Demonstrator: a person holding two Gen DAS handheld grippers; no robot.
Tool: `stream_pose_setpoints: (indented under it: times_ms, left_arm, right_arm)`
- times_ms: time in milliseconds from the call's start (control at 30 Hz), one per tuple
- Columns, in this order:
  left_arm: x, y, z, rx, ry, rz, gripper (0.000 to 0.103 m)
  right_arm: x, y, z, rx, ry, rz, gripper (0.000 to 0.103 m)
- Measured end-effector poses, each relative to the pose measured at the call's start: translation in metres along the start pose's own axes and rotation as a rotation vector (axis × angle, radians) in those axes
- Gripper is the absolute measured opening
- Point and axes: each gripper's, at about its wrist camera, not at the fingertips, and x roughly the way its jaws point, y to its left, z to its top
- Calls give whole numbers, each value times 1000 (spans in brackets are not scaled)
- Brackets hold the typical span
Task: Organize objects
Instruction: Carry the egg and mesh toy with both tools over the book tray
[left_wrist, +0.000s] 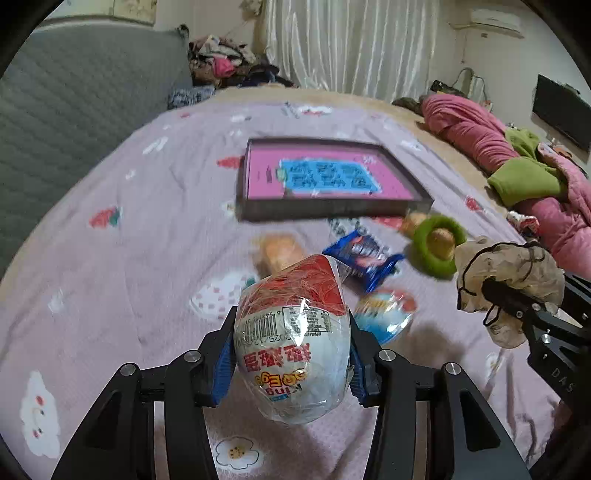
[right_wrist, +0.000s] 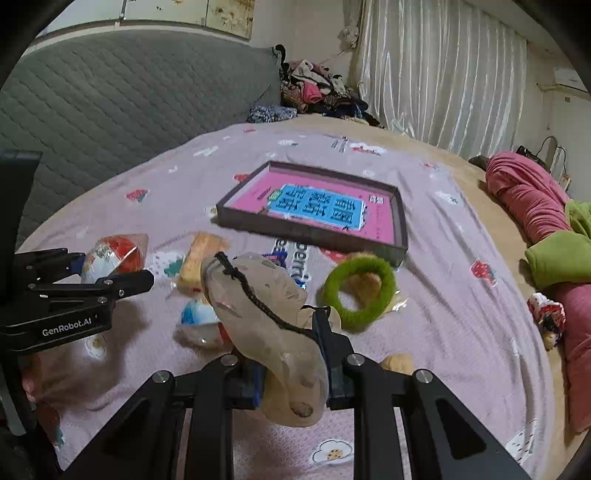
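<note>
My left hand-held gripper (left_wrist: 291, 354) is clamped on a wrapped toy egg (left_wrist: 291, 343); my right hand-held gripper (right_wrist: 295, 362) pinches a beige drawstring pouch (right_wrist: 266, 314). Ahead of both, on the bed (right_wrist: 443, 258), lies the shallow pink-lined box (right_wrist: 314, 210), with a green ring (right_wrist: 358, 291) just before it.

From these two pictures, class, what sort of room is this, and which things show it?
Most likely a bedroom at home. A wide bed with a patterned sheet fills both views, a padded grey headboard stands behind it, and clothes are piled by the curtain.
</note>
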Motion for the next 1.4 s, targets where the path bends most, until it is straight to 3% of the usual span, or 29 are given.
stream_pose_setpoints:
  times_ms: [700,1067,1400]
  left_arm:
    - [-40,-17,115,46,-148,26,51]
    - [-21,-17,192,58,-186,43,51]
    - [26,-5,239,-9,-219,49,51]
  right_arm:
    - [-29,-45,87,40,-109,17,23]
    - [-28,-71,165,57,-207,8,23]
    - [14,-85,216,137,-264,63,23]
